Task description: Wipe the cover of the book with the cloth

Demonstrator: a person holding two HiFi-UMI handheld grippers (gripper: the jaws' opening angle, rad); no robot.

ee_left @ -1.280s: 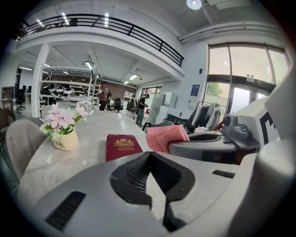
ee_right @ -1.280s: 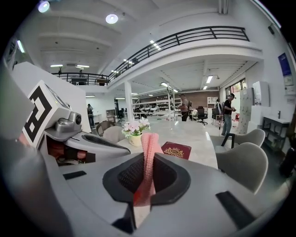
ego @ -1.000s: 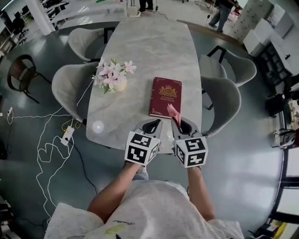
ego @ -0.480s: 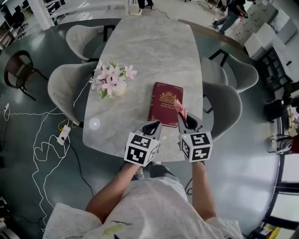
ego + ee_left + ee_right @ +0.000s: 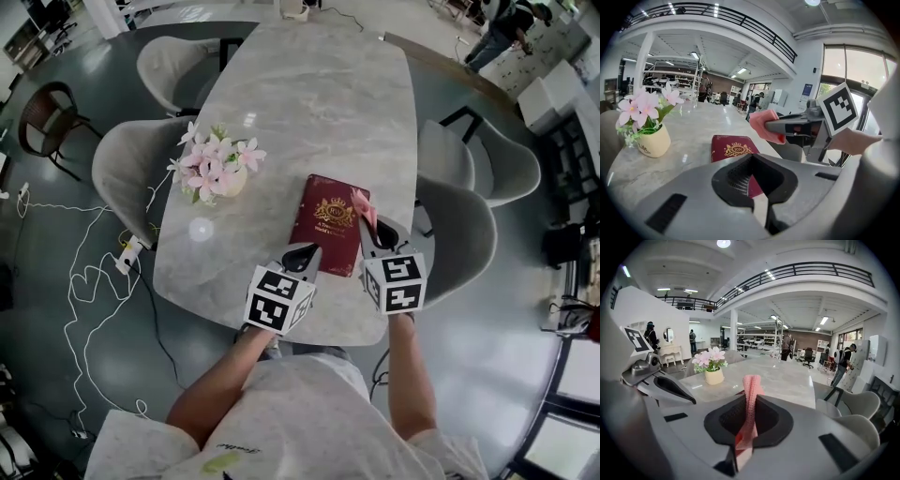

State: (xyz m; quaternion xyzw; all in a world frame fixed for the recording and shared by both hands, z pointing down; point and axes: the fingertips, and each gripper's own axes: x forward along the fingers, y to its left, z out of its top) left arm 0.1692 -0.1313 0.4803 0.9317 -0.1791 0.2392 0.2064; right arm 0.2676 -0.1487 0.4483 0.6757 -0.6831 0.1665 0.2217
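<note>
Pinching the pink cloth [image 5: 361, 201], the right gripper [image 5: 371, 228] hides part of the book [image 5: 326, 220]; left gripper [image 5: 302, 253] jaws closed, empty.

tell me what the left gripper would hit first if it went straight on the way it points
Probably the book, whose near end lies right ahead of the left gripper's closed jaws. Its height above the cover is unclear, so it might skim over it instead.

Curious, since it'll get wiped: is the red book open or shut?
Shut: the book lies flat on the table, crested cover up, no pages showing.
</note>
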